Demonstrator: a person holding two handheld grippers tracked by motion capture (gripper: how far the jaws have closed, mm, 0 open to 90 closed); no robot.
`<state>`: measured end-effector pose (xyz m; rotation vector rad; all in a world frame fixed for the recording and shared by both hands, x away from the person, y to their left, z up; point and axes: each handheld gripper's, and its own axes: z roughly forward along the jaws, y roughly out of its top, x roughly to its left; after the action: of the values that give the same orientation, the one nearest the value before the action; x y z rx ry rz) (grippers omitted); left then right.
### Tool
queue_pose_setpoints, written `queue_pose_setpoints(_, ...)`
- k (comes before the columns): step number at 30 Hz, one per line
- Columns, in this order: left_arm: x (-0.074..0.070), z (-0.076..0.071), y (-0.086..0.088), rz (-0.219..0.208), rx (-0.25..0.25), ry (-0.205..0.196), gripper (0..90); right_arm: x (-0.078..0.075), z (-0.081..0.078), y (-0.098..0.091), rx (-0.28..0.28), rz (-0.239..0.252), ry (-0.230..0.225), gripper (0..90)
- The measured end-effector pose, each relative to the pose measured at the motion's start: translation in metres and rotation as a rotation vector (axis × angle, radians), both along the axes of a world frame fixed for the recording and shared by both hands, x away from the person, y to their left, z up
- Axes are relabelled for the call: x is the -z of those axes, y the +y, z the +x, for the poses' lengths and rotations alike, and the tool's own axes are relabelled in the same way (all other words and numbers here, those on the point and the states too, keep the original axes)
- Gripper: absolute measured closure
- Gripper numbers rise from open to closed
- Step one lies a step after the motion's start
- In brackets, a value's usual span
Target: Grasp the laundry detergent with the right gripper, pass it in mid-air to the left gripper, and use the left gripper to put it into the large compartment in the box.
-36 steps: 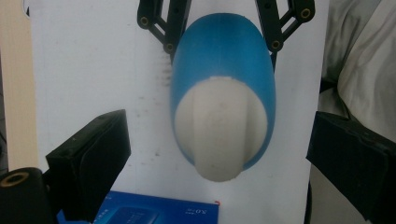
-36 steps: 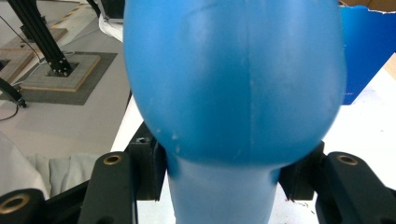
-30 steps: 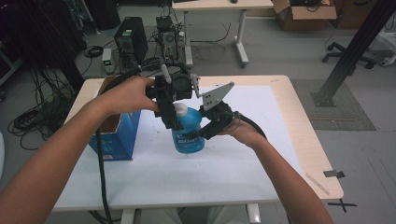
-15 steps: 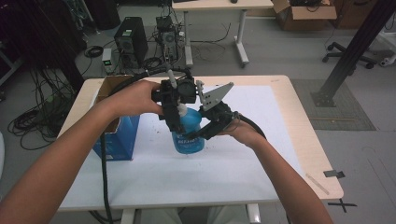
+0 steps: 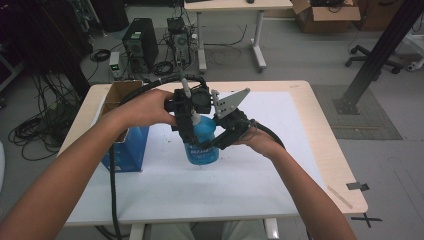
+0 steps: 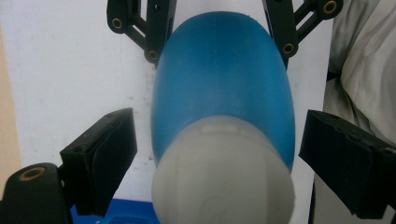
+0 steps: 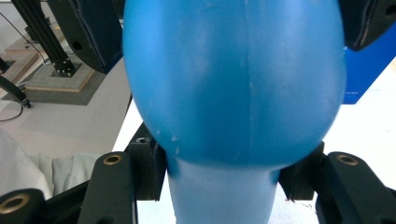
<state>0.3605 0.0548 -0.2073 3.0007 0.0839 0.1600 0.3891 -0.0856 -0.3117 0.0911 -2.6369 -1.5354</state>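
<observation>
Item: blue bottle (image 5: 201, 142), translucent plastic, with a white cap (image 6: 224, 172) and a printed label on its lower body. It stands upright on the white-topped table (image 5: 280, 165), held between two hand-held tools.

Right gripper (image 5: 216, 146): comes in low from the bottom right in the high view. Its fingers (image 7: 149, 172) pinch the bottle's narrow section from both sides, pads against the plastic, with the rounded blue body swelling just beyond them. A grey three-cornered plate (image 5: 231, 102) stands above this tool.

Left gripper (image 5: 189, 131): comes down from above, over the bottle's top. Its fingers (image 6: 100, 161) are spread, one to each side of the cap and upper body, with a clear gap to the plastic on both sides; nothing is pinched. The jaws have just been closing in, with the bottle between them. A black cable (image 5: 114, 185) trails from it past the person's forearm.

Other items: blue cardboard box (image 5: 122, 135), top flaps open, stands on the table beyond the left fingers, on the side away from the bottle, apart from it. Small dark specks lie on the table surface around the bottle's base.
</observation>
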Motion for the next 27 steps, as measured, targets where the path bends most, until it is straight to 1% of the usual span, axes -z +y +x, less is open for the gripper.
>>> queue_pose_setpoints(12, 0.0003, -0.0002, 0.0014, -0.003, 0.003, 0.004, 15.8, 0.0003, -0.0004, -0.0002, 0.001, 0.000, -0.003, 43.5)
queue_pose_setpoints(17, -0.0004, -0.0012, 0.0014, -0.001, 0.012, 0.000, 20.9, 0.0008, -0.0002, 0.0000, 0.000, -0.004, -0.008, 43.5)
queue_pose_setpoints(19, -0.0001, -0.0012, 0.0013, 0.001, 0.011, -0.002, 21.4, 0.0007, -0.0008, 0.0001, -0.001, -0.002, 0.001, 43.5)
queue_pose_setpoints(27, 0.0019, -0.0011, 0.0018, 0.002, 0.013, -0.002, 25.4, 0.0020, -0.0001, 0.0008, -0.002, -0.003, -0.002, 43.5)
